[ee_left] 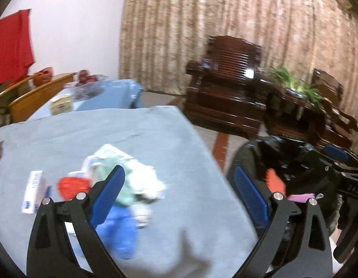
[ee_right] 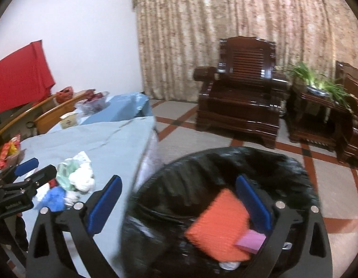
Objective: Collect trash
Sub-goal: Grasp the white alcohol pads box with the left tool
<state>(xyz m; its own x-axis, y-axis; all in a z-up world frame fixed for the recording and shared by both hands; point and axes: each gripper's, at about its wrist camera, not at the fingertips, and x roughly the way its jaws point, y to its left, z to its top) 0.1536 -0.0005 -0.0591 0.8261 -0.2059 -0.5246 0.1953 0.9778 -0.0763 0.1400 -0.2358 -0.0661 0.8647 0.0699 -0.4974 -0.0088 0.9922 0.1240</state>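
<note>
A pile of trash lies on the blue-grey tablecloth [ee_left: 155,139]: crumpled white and green paper [ee_left: 132,173], a blue wrapper [ee_left: 123,229], a red piece [ee_left: 72,186] and a white carton [ee_left: 32,191]. My left gripper [ee_left: 179,190] is open and empty above the table's right edge, its left finger over the pile. My right gripper [ee_right: 179,199] is open and empty over a black-lined trash bin [ee_right: 202,169]. An orange packet [ee_right: 220,224] and a pink piece [ee_right: 251,241] lie in the bin. The pile also shows in the right wrist view [ee_right: 79,176], and the bin in the left wrist view [ee_left: 283,157].
A dark wooden armchair [ee_right: 241,92] and a side table with a plant [ee_right: 317,102] stand beyond the bin on the tiled floor. A second blue-covered table [ee_left: 109,95] with a box and fruit lies behind. Wooden chairs [ee_left: 35,92] stand at left.
</note>
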